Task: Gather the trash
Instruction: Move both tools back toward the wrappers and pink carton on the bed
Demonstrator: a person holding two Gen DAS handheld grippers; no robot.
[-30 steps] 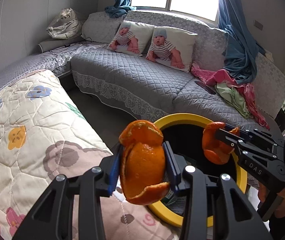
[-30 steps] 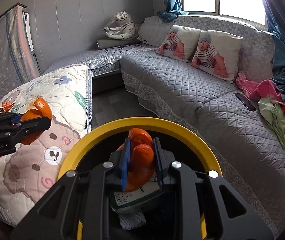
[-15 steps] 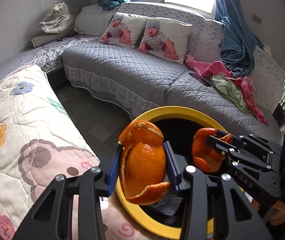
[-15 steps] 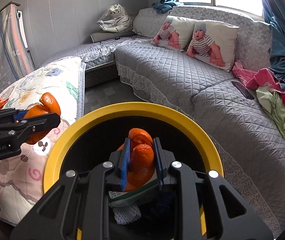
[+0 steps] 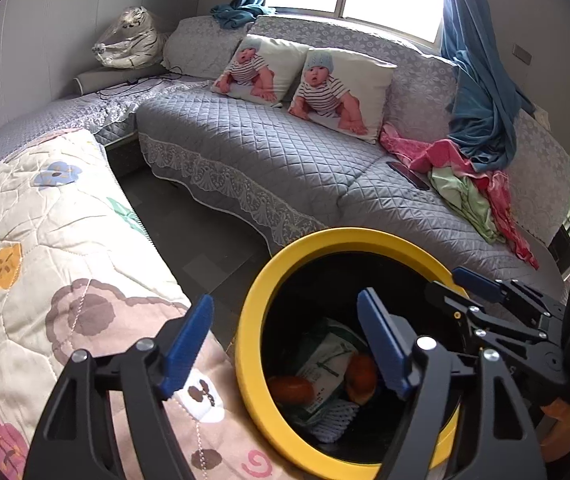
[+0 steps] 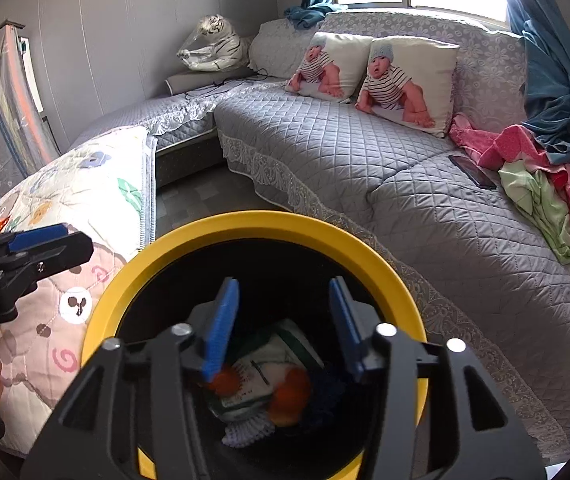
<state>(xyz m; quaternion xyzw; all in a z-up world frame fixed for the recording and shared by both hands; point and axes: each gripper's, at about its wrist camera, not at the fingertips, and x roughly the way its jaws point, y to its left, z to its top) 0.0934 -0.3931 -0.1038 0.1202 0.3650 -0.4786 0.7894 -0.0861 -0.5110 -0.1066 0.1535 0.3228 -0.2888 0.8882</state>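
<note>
1. Left hand-held gripper (image 5: 285, 340): jaws spread wide, nothing betw. them; one finger over the quilt (image 5: 37, 248), other over the bin mouth.
2. Right hand-held gripper (image 6: 283, 324): jaws wide apart, empty, right above the bin opening.
3. Yellow-rimmed bin (image 6: 245, 226) sits beside the quilt's edge, in front of the grey sofa (image 6: 405, 184).
4. Two orange peels (image 6: 291, 392) lie inside the bin w/ a white-green wrapper (image 6: 261, 376) betw. them.

Both grippers, left (image 5: 285, 332) & right (image 6: 283, 320), now spread empty; peels (image 6: 291, 394) dropped, prob. the orange bits in bin (image 6: 245, 226).
</note>
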